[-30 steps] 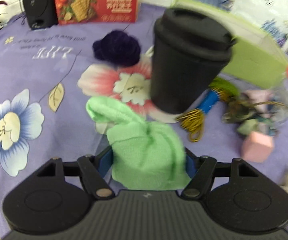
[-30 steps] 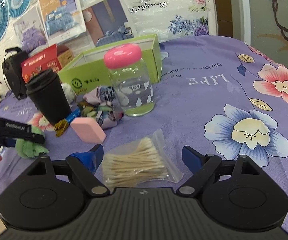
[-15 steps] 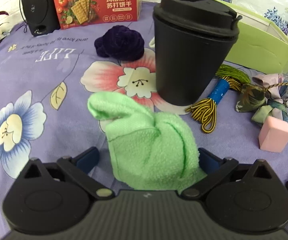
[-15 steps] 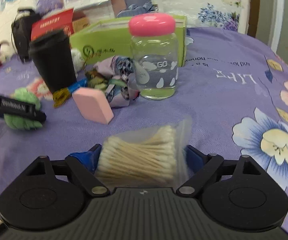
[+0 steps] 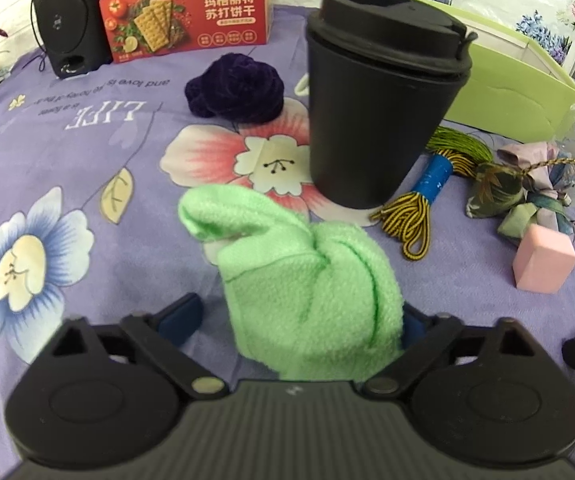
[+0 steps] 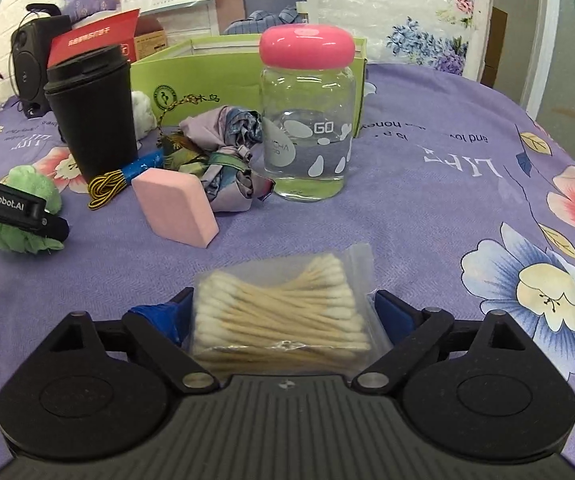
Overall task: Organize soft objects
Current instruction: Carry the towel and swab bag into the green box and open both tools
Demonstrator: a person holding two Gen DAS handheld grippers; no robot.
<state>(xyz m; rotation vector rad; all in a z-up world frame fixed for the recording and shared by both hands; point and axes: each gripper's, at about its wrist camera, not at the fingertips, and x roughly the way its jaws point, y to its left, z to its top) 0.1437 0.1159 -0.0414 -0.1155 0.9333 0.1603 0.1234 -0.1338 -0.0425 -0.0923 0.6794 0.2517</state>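
Left claw [image 5: 301, 316] is spread wide w/ the green towel [image 5: 307, 272] lying between its fingers on the table, just before the black cup [image 5: 375, 96]. Left of the towel the purple flower cloth [image 5: 67, 140] has open room. Right claw [image 6: 283, 312] is pressed on the bag of cotton swabs [image 6: 283, 320]; free cloth to its right, glass jar [image 6: 307, 120] & pink sponge [image 6: 173, 210] ahead

Green fleece cloth [image 5: 307, 292]; black cup [image 5: 379, 108]; pink sponge [image 6: 173, 210]; purple floral tablecloth [image 6: 467, 208]; pink-lidded clear jar [image 6: 307, 116].
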